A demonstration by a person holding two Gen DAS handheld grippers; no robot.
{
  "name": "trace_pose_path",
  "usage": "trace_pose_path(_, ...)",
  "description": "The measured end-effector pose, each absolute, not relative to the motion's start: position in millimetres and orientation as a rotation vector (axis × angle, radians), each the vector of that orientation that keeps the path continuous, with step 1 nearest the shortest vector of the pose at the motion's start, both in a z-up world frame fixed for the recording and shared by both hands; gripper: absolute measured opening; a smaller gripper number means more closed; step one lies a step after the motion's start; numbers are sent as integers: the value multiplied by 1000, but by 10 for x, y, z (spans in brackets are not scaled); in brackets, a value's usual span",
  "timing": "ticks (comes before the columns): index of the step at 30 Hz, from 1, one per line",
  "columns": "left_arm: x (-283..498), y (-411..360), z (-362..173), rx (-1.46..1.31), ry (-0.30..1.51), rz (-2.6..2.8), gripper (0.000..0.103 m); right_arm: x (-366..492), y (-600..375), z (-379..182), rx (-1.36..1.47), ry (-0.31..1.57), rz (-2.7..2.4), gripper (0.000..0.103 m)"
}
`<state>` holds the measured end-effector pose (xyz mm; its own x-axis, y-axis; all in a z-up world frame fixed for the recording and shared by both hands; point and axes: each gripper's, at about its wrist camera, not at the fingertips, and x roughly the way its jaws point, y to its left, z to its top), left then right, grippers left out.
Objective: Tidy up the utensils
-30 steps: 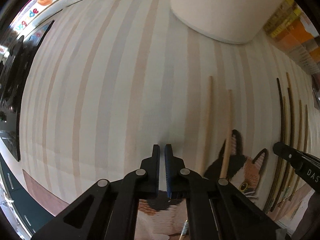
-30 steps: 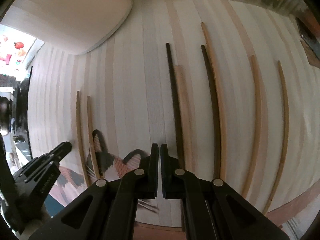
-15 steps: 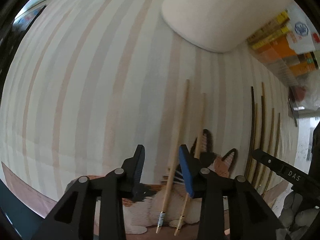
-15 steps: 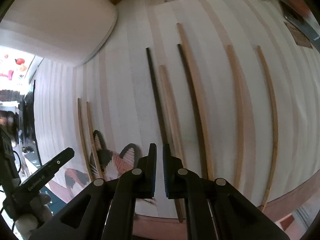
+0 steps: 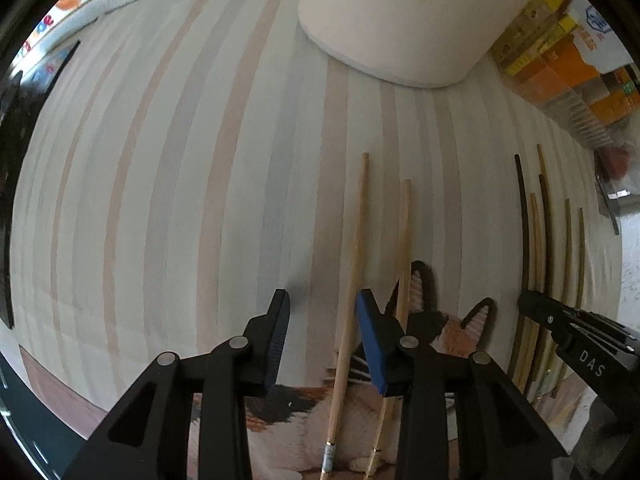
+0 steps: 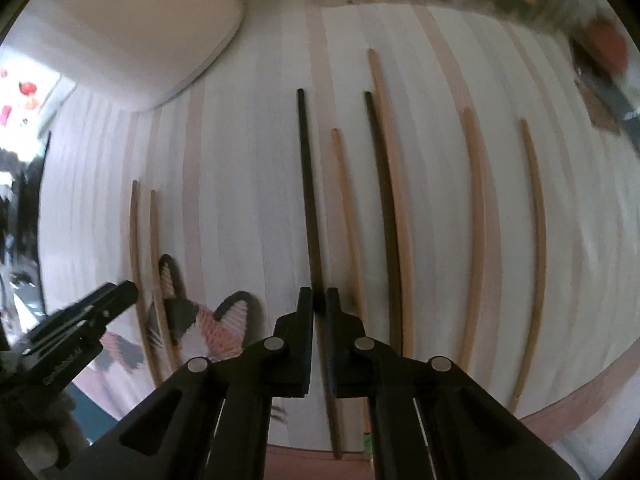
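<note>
At the bottom of the left wrist view the left gripper (image 5: 323,312) has its fingers spread wide, and a light wooden chopstick (image 5: 352,292) runs up between them without touching either pad; its twin, a second light chopstick (image 5: 402,264), lies just to the right, passing behind the right finger. Both rest on a striped cloth (image 5: 200,200) printed with a cat face (image 5: 452,332) at lower centre. At the bottom of the right wrist view the right gripper (image 6: 319,304) has its fingers nearly pressed together, with only a thin slit between them; a black chopstick (image 6: 308,184) runs up from that slit toward the middle of the frame, but I cannot tell whether the pads are actually pinching it. To its right lie, side by side and apart, a short wooden chopstick (image 6: 346,208), a dark brown chopstick (image 6: 382,200) touching a long tan chopstick (image 6: 394,184), then two more tan chopsticks (image 6: 476,240) farther right. A white rounded container (image 6: 120,28) sits at the upper left, with blurred orange and yellow boxes (image 5: 560,52) at the far edge
</note>
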<state>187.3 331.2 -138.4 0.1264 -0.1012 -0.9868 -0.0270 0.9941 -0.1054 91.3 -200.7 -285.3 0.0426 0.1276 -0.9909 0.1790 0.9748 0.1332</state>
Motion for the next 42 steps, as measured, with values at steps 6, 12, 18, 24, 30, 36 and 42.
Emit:
trace_pose_path(6,1815,3471,-1297,-130,1423,-50,4,939,-1794,-2850,225,1554,-35,6)
trace_pose_path(12,1836,3727,-1199,-139,1442,-69,6,985,-1653,-2896,186,1588,-16,6)
trace_pose_path(18,1976,3728,-1192,-104,1469,-67,7,1177,-1601,-2903,157,1620,-23,7)
trace_pose_path(24,2067,3615,-1201,-85,1473,-47,7,1385,-1493,-2918,111,1640,-52,6)
trace_pose_path(30,1979,3434,-1252,-35,1479,-43,7,1535,-1381,-2948,55,1659,-71,7)
trace_pose_path(36,1935,3276,-1294,-30,1460,-31,4,1546,-1274,-2929,-8,1644,-77,6)
trace_pose_path(42,1738,3300,-986,-6,1364,-6,4,1397,-1325,-2886,80,1595,-58,6)
